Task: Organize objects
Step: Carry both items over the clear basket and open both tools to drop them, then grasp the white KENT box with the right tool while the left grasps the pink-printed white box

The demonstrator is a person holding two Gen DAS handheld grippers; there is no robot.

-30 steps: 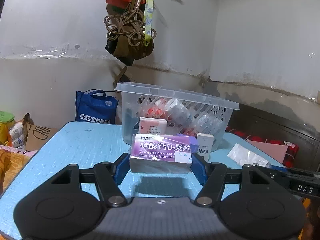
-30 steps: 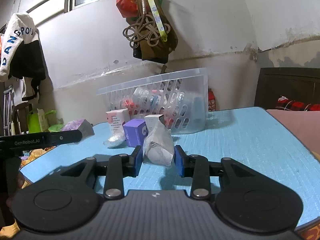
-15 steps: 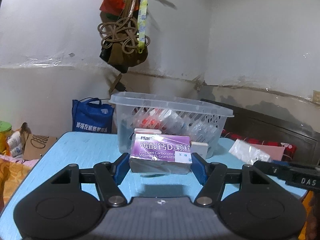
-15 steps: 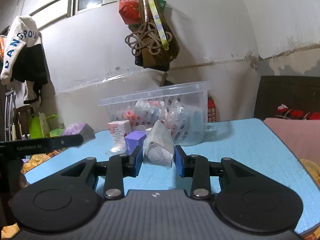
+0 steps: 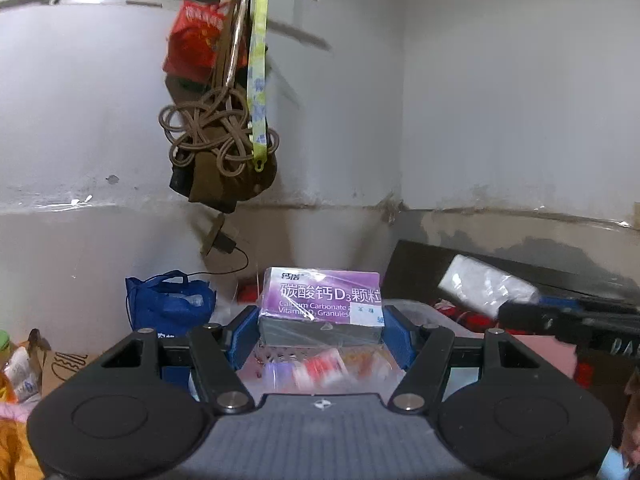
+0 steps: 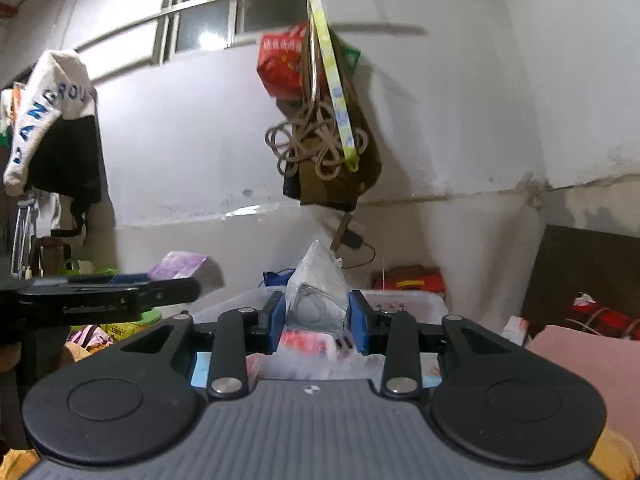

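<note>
Left hand-held gripper [image 5: 320, 326]: 2 blue pads pinch a purple box [image 5: 322, 304] by its short ends, held level in the air
Purple box: wrapped in clear film, printed "Calcium Carbonate" and "Vitamin D3 Granules"; it hangs above the clear basket [image 5: 416, 312], whose blurred red, white and purple contents [image 5: 320, 366] show just below it
Right hand-held gripper [image 6: 318, 314]: blue pads pressed against both sides of a clear plastic bag [image 6: 318, 292] holding something pale grey
Plastic bag: upright, its pointed top above the fingers, over the clear basket [image 6: 400, 298]; red and white items lie blurred beneath
Cross views: the right hand-held gripper with its bag [image 5: 490, 290] shows at the right edge of the left view; the left one with the purple box [image 6: 184, 266] shows at the left of the right view
Tabletop [image 6: 200, 370]: only a small strip of blue visible behind the right fingers
Wall: brown bag with knotted cord [image 5: 222, 152] and red bag hang from a rail; window [image 6: 236, 12] above
Floor side: blue tote [image 5: 168, 304] by the wall
</note>
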